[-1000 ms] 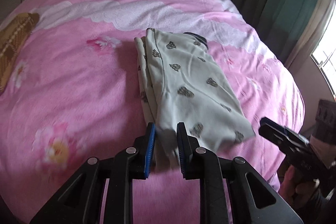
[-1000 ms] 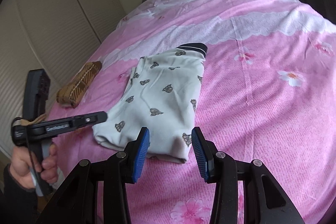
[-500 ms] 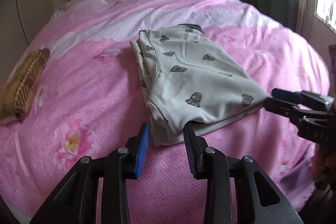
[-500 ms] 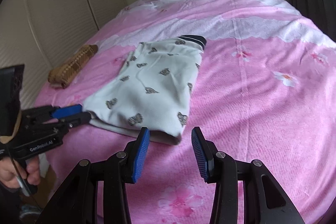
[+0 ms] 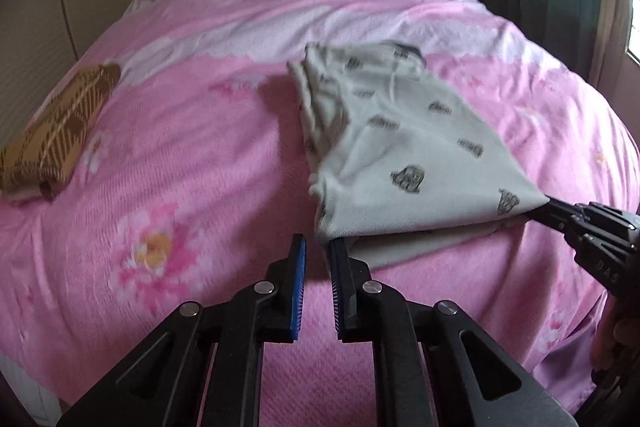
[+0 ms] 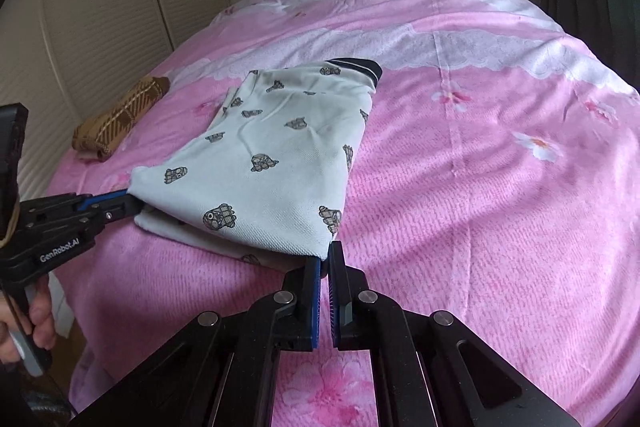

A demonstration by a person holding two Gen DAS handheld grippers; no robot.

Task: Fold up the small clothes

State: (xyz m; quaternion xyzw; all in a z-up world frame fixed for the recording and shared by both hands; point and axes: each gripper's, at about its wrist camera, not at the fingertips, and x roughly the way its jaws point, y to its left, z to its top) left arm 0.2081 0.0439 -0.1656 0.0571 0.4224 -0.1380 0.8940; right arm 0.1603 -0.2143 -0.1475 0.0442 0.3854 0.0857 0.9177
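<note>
A: Since the bed (image 6: 500, 187) is so big and soft, where is the shirt (image 6: 280, 155)?

B: It lies flat in the middle of the pink cover, already folded over.

A: How will it handle?

B: I think it is light and floppy, so hold it by the near corners.

A: Who holds them?

B: The right gripper (image 6: 324, 267) is pinching one corner. The left gripper (image 5: 318, 251) is closing on the other.

A: Any boxes or baskets?

B: None here.
</note>
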